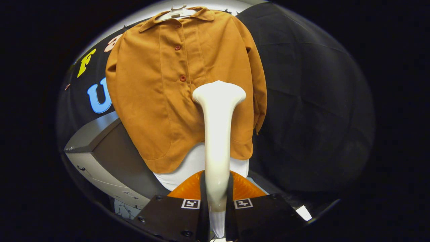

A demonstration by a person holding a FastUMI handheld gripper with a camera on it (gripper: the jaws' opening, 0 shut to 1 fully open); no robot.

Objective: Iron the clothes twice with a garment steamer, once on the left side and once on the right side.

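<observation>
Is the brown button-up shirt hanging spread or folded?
Spread: the brown button-up shirt hangs open-faced on a white hanger, beyond the gripper clamping the white steamer.

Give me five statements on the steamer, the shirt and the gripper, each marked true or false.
1. The gripper is shut on the steamer. True: both fingers press on its white handle.
2. The shirt lies flat on a table. False: it hangs on a white hanger.
3. The steamer's head is by the shirt's collar. False: it is lower, just under the second button, near the placket.
4. The shirt is buttoned. True: two red buttons show closed down the front.
5. The shirt is blue. False: it is orange-brown, with something white below its hem.
</observation>
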